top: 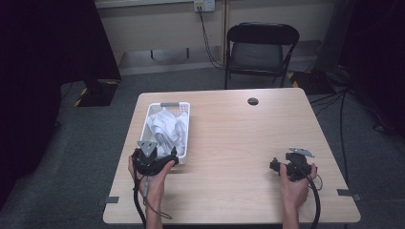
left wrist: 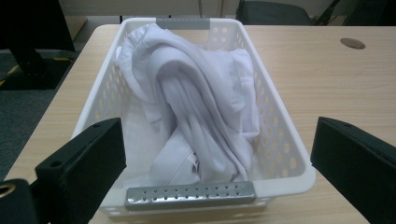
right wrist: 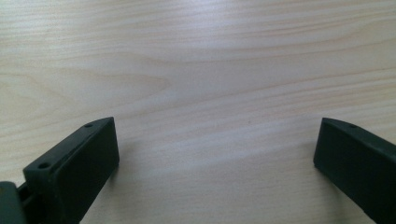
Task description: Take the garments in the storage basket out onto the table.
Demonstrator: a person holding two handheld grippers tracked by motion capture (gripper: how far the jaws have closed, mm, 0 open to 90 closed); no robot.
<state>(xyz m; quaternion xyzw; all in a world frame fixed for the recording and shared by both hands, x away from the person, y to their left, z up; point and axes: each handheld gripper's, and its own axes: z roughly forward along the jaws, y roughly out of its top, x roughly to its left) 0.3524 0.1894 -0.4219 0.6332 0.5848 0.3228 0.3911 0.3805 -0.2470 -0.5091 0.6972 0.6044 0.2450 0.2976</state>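
Note:
A white perforated basket point(top: 149, 113) sits on the left part of the table, holding a crumpled white cloth point(top: 167, 128). My left gripper point(top: 154, 159) hovers at the basket's near end, open. In the left gripper view the basket point(left wrist: 285, 154) and the cloth point(left wrist: 201, 107) lie straight ahead, with the two jaws spread wide on either side of the near rim and nothing between them. My right gripper point(top: 286, 166) is held over bare table at the near right, open. The right gripper view looks down at the wooden table top point(right wrist: 201, 84) between wide-apart jaws.
The light wood table point(top: 239, 138) has a dark round cable hole point(top: 253, 101) near its far edge. A black folding chair point(top: 260, 47) stands behind the table. Grey tape tabs mark the near corners point(top: 347, 192). Cables trail on the floor to the right.

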